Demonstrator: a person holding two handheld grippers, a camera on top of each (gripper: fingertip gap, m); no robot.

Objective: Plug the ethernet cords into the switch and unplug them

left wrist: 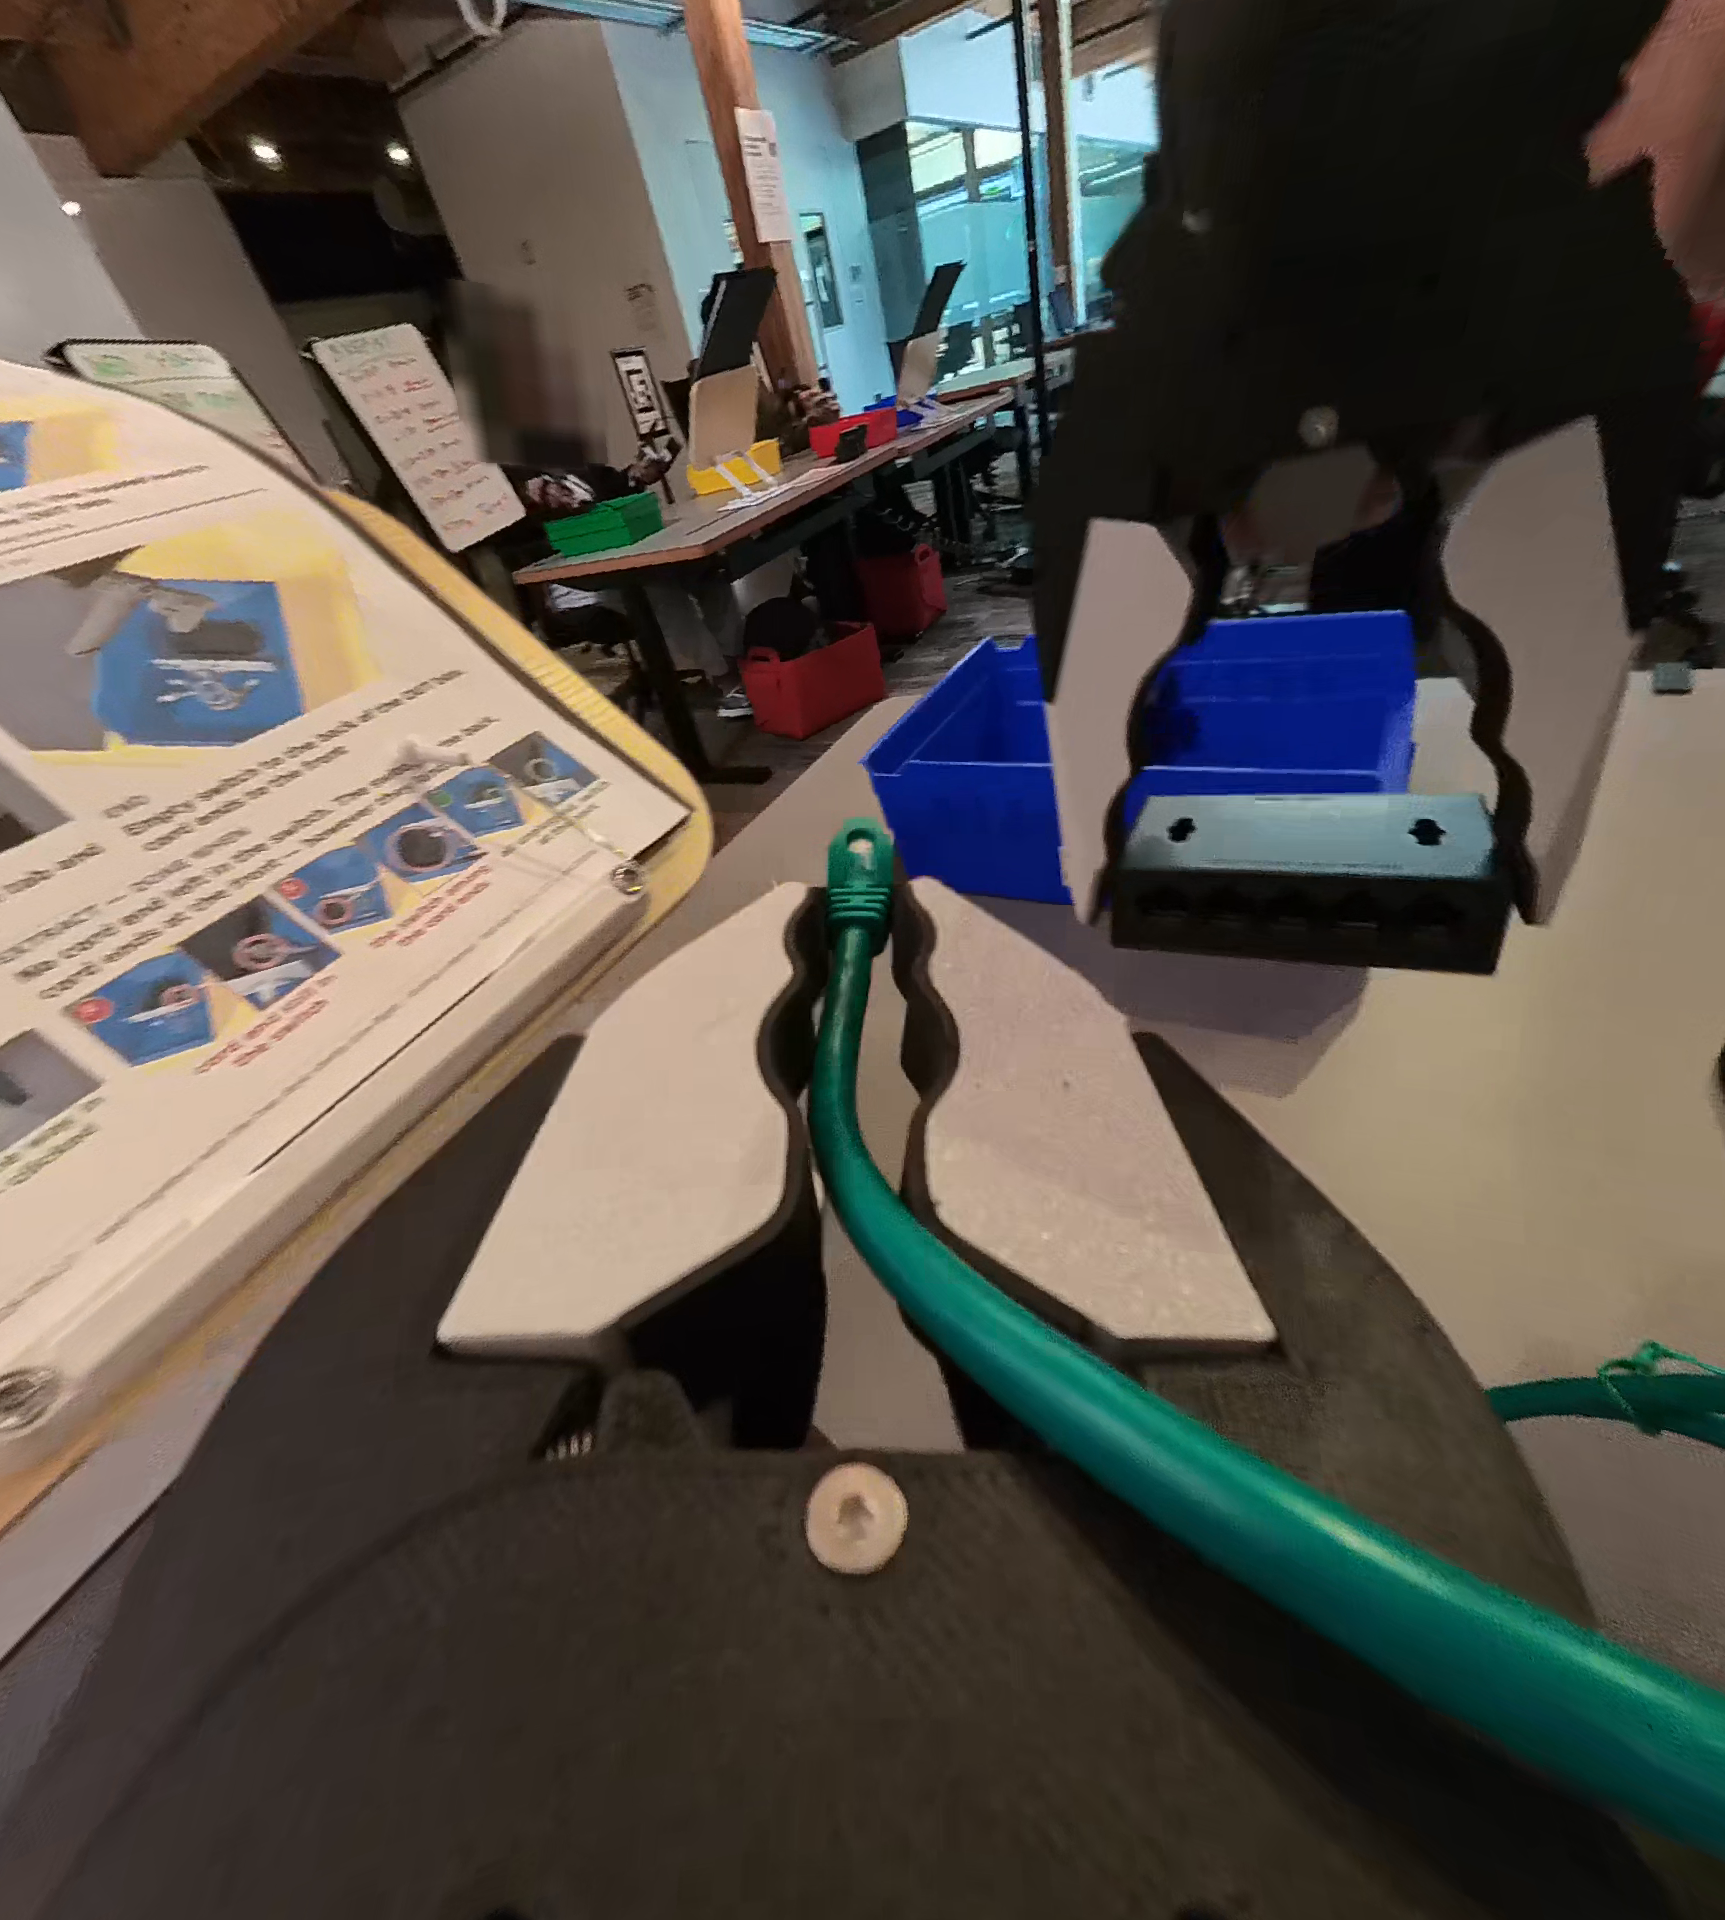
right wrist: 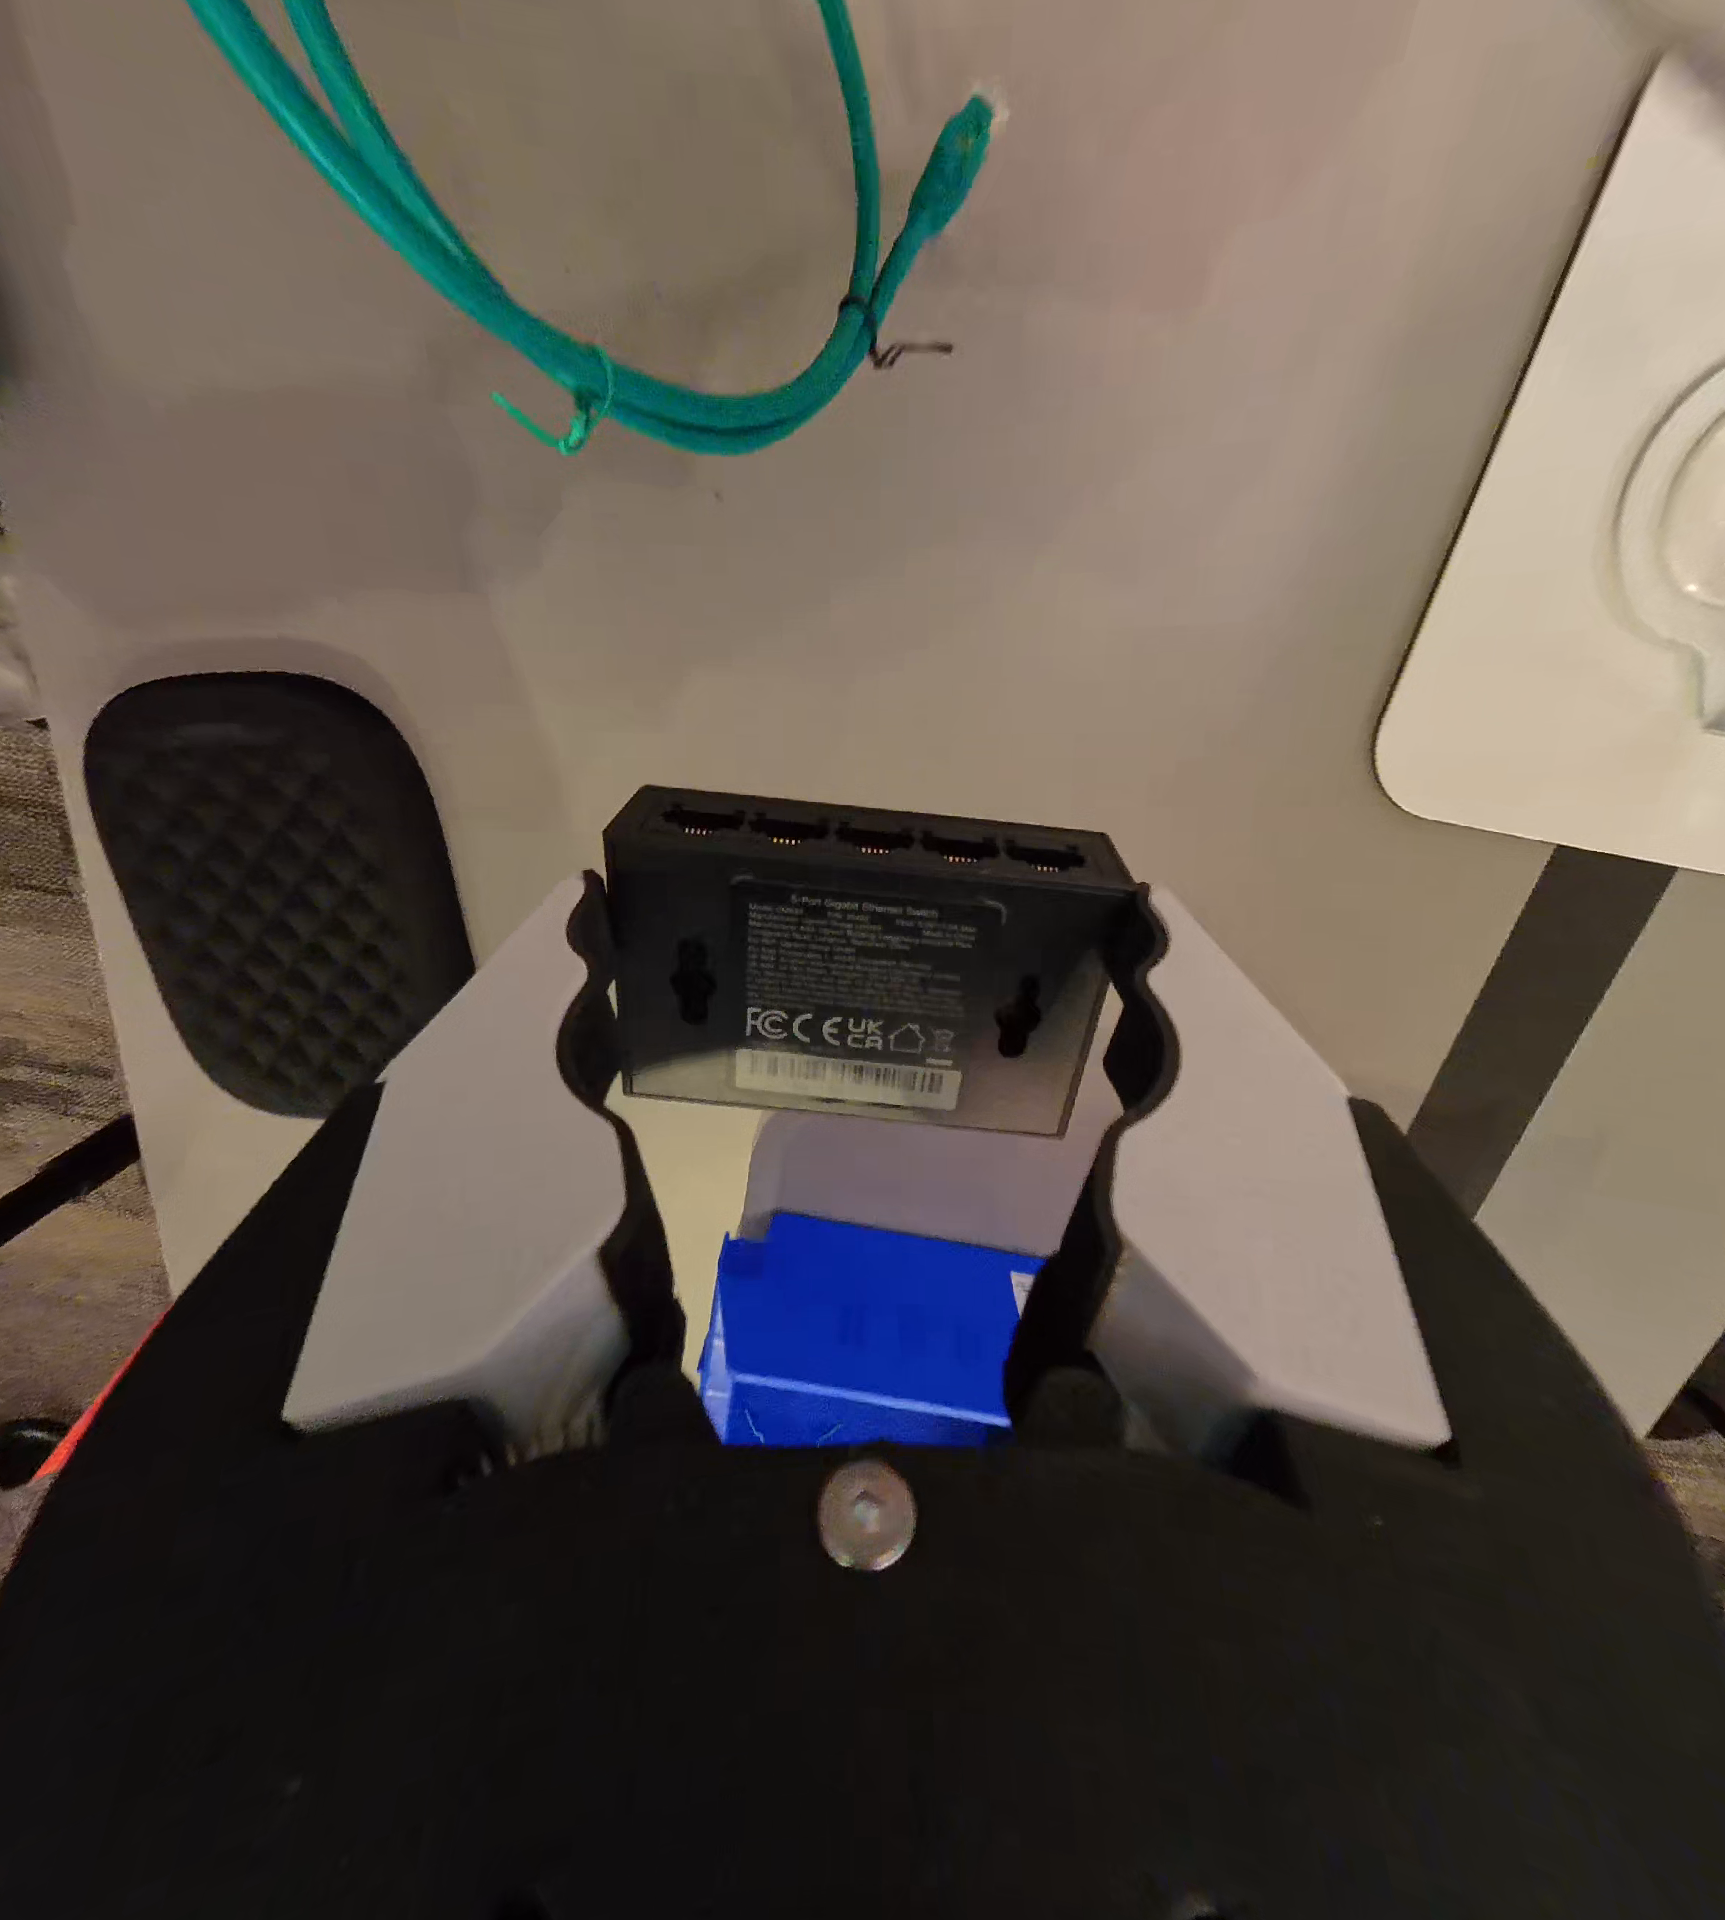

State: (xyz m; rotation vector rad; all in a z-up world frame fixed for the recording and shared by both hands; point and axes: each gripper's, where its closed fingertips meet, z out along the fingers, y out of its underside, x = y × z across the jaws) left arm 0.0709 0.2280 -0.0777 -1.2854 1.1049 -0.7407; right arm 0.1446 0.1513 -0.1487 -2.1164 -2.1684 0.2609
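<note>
Left wrist view: left claw [left wrist: 858, 914] clamps cord [left wrist: 842, 1039] plug-forward; right claw [left wrist: 1305, 904] clamps crosswise switch [left wrist: 1305, 883].

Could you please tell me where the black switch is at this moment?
The switch is held off the table between the fingers of the right tool, above the blue bin, with its ports facing the green plug held in the left tool.

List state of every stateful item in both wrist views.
left tongs: shut on green ethernet cord
green ethernet cord: gripped behind plug, unplugged
second plug: loose on table
right tongs: shut on switch
switch: held off the table, all visible ports empty
blue bin: looks empty, on table
</note>
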